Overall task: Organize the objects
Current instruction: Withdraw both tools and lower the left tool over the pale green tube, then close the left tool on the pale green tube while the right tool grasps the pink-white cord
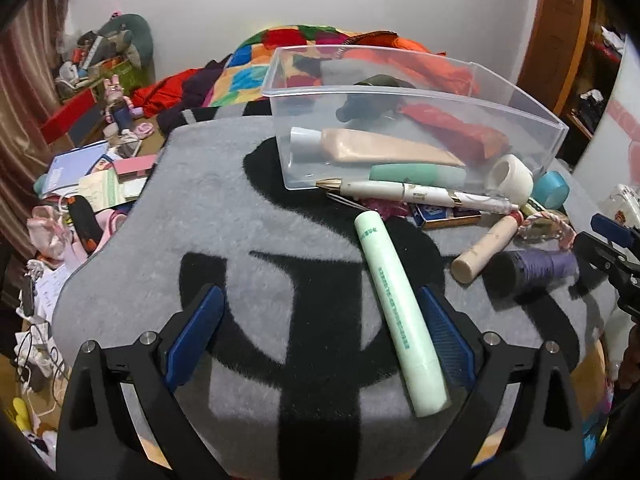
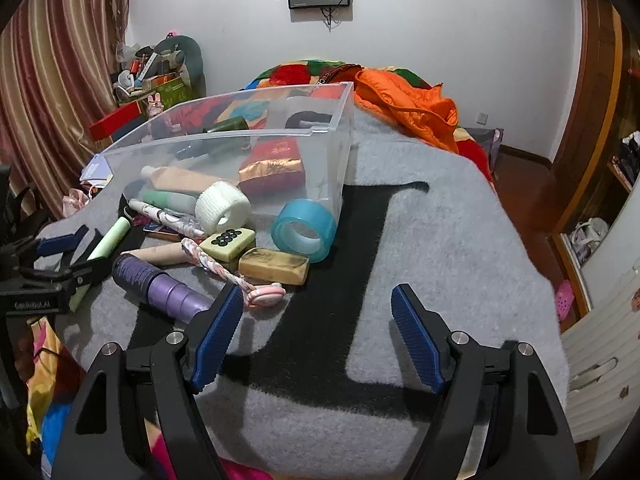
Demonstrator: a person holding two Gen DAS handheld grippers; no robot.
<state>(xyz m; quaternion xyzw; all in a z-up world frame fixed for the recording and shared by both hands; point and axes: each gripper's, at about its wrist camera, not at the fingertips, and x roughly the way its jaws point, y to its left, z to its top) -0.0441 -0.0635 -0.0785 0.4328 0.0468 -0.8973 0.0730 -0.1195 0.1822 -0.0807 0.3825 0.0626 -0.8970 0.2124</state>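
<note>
My left gripper (image 1: 320,320) is wide open around a pale green tube (image 1: 400,312) lying on the grey blanket (image 1: 200,208), not gripping it. My right gripper (image 2: 318,312) hangs open, empty, near the clear bin (image 2: 328,152).

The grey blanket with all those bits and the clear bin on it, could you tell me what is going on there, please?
A person is sorting loose items into the clear plastic bin. The left gripper is open, its jaws on either side of a pale green tube without squeezing it. The right gripper hangs open and empty beside the purple cylinder. Tape rolls and other items lie outside the bin.
</note>
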